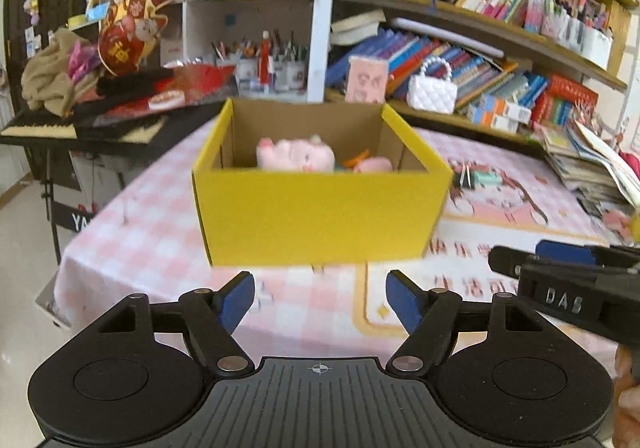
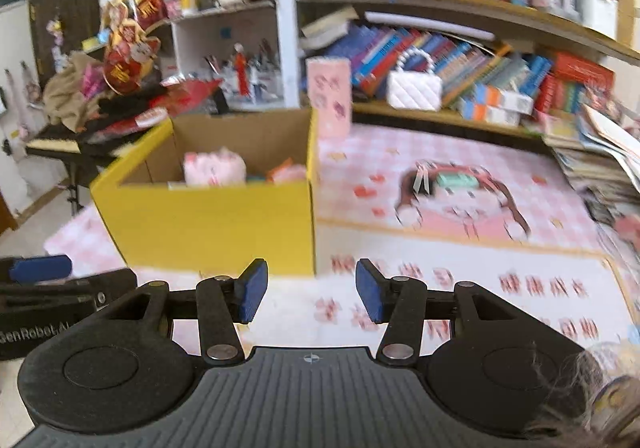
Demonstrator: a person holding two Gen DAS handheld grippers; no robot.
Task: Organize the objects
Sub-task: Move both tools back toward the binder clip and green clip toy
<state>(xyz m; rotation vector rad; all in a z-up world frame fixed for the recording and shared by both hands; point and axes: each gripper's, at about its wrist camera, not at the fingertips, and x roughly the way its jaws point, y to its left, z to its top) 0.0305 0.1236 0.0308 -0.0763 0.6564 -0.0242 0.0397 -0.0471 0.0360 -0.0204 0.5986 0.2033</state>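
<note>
A yellow cardboard box (image 1: 320,216) stands on the pink checked tablecloth (image 1: 132,248); it also shows in the right wrist view (image 2: 208,224). Inside lie a pink plush toy (image 1: 296,154) and smaller pink and orange items (image 1: 370,162). A teal item with a clip (image 2: 456,180) lies on the cloth right of the box. My left gripper (image 1: 320,298) is open and empty, just short of the box's front wall. My right gripper (image 2: 308,290) is open and empty, near the box's front right corner. It shows from the side in the left wrist view (image 1: 560,268).
Shelves of books (image 1: 460,60) with a white handbag (image 1: 432,92) and a pink box (image 1: 366,80) run behind the table. A keyboard stand with clutter (image 1: 80,120) is at the left. A pile of magazines (image 1: 592,164) sits at the right edge.
</note>
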